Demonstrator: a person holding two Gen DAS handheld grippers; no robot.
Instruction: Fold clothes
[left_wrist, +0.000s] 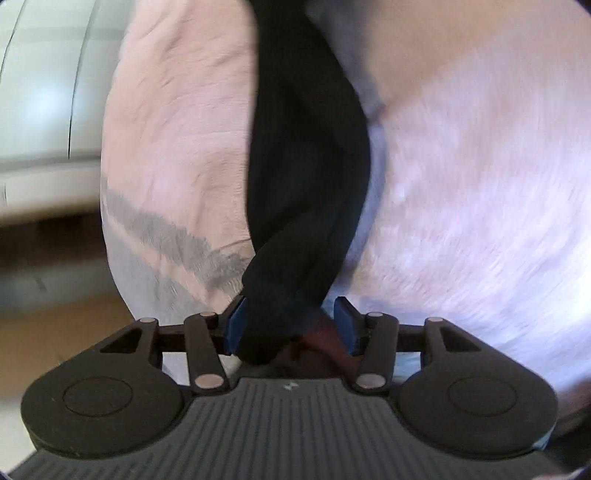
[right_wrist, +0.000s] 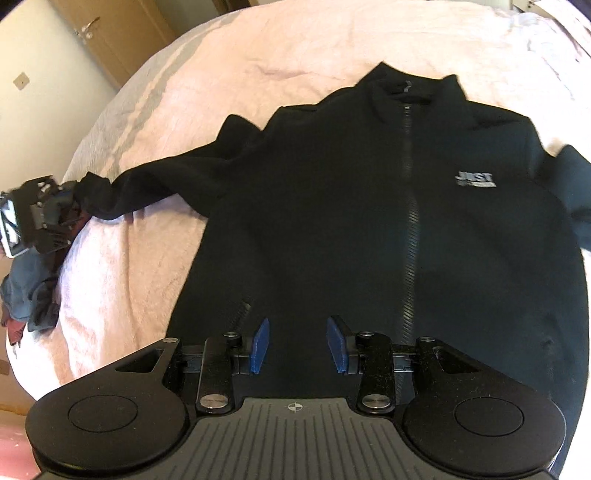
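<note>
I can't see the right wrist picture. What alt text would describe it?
A black zip jacket lies front up on a pink bedspread, collar away from the camera. The right gripper hovers open over its hem, while the left gripper holds the cuff of the sleeve stretched out to the left.

Black zip jacket (right_wrist: 369, 221) lies flat, front up; one sleeve (left_wrist: 303, 177) stretched sideways.
</note>
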